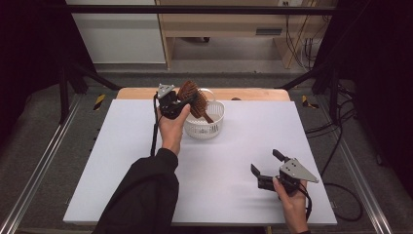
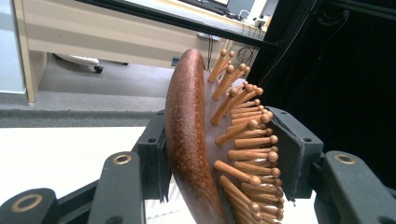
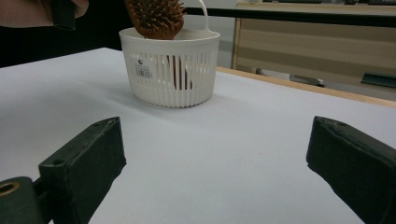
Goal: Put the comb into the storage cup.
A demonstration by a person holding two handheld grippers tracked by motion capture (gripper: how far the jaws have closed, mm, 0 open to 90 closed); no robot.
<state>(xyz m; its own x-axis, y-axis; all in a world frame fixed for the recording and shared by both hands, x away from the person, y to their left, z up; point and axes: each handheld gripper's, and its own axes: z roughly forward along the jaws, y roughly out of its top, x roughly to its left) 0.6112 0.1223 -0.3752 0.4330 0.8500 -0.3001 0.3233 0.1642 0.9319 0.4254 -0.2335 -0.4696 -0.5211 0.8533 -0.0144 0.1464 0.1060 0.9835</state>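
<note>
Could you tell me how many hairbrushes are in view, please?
1: a wooden hairbrush held in the left gripper, its handle reaching down into the white basket. Nothing else shows through the basket's slats.

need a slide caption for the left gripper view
Left gripper clamps the head of a wooden hairbrush, one pad on its smooth back, the other against its bristles.

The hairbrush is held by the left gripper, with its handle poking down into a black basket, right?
Not quite: the basket is white, not black, as the right gripper view shows. The rest holds: the left gripper holds the hairbrush by its head, with its handle poking down into the basket.
</note>
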